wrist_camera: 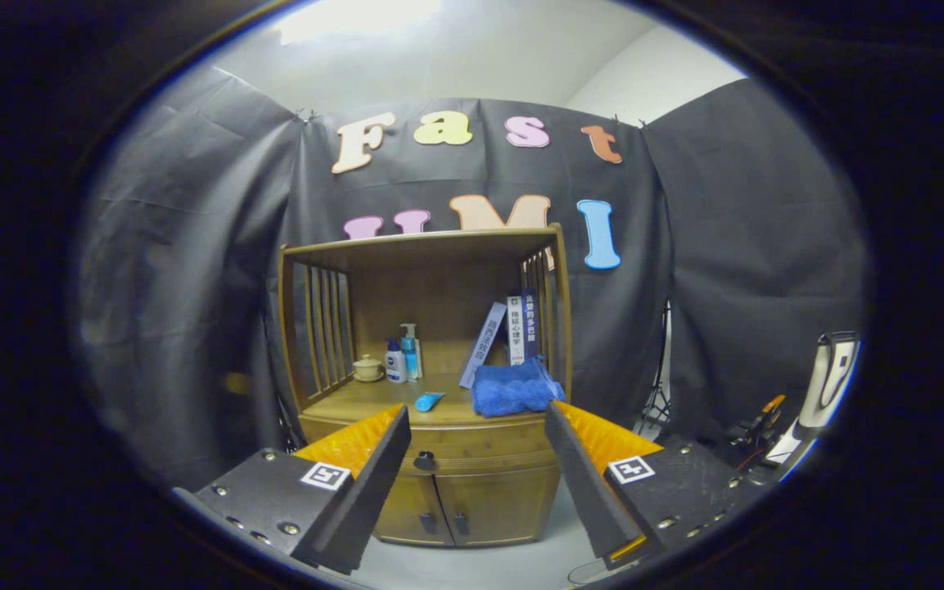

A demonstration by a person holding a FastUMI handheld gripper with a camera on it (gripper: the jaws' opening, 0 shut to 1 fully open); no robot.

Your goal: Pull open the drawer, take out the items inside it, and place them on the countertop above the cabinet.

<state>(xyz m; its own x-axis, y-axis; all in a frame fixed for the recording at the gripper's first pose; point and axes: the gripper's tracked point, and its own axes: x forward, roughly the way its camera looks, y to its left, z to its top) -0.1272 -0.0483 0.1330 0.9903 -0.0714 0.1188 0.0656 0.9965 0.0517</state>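
Note:
A small wooden cabinet (431, 336) stands ahead against the booth wall. Its drawer (472, 459) sits closed under the countertop (374, 401), with a dark round knob (424, 461) at its middle. My gripper (476, 426) is open, its two fingers spread wide with nothing between them. It hangs some way in front of the cabinet, and the drawer knob shows between the fingers, closer to the left one. What lies inside the drawer is hidden.
On the countertop rest a folded blue towel (515, 389), a small blue item (428, 401), two pump bottles (403, 356), a lidded cup (368, 368) and leaning books (509, 332). Two lower doors (464, 504) are closed. Equipment (824, 385) stands to the right.

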